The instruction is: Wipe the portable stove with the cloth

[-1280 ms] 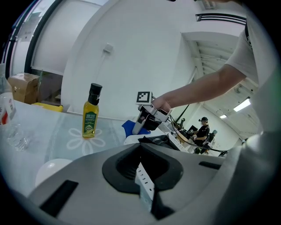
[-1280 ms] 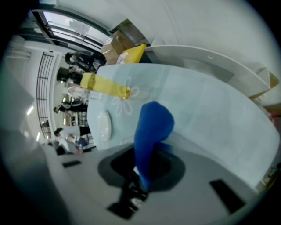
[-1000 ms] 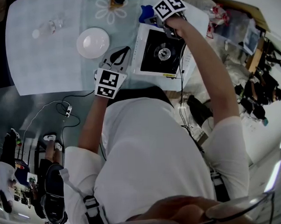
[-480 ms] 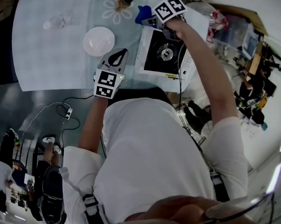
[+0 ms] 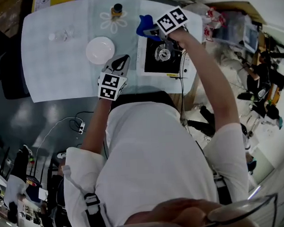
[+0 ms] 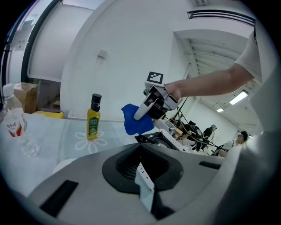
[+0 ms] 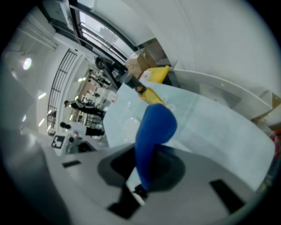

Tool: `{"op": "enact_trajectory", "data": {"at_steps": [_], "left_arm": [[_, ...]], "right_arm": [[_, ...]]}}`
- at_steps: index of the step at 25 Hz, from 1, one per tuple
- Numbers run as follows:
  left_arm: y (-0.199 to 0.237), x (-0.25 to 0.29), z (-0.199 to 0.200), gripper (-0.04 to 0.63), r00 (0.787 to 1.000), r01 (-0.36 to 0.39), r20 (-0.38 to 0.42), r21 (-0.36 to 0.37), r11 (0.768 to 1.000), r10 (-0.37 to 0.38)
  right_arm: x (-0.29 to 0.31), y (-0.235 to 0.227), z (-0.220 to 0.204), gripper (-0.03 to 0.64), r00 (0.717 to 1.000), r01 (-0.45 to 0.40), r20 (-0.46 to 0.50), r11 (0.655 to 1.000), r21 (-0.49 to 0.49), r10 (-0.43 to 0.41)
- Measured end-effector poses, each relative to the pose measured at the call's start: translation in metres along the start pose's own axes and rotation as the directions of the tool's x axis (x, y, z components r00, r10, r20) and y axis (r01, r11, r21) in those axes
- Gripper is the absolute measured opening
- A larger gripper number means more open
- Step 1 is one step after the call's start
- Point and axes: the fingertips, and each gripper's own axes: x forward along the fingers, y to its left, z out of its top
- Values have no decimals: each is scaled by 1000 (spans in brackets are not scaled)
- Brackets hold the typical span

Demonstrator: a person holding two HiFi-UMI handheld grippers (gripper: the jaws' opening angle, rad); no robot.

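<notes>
Near the table's (image 5: 60, 74) right end, close to its near edge: one portable stove (image 5: 164, 55). Over the stove's far left corner, clamped tight in the right gripper (image 5: 149, 31): one blue cloth (image 5: 144, 22). Just left of the stove, jaws pressed together on nothing: the left gripper (image 5: 122, 59). Wide bare tabletop further left and along the near edge. Beyond that, one white plate (image 5: 100, 50), one oil bottle (image 5: 116, 10), one clear plastic bottle (image 5: 61, 36).
</notes>
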Motion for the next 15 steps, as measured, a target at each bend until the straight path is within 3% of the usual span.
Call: {"op": "enact_trajectory", "data": {"at_steps": [7,15], "left_arm": [[-39,5,9,32,999,33,-25,74,997,-31],[-68,7,38,31,1000,9,-19,159,987,-6]], "right_arm": [[-38,10,-54,77,998,34,57,999,-26,-33],[-75,13,-112,75,989,88,125,993,-79,-77]]}}
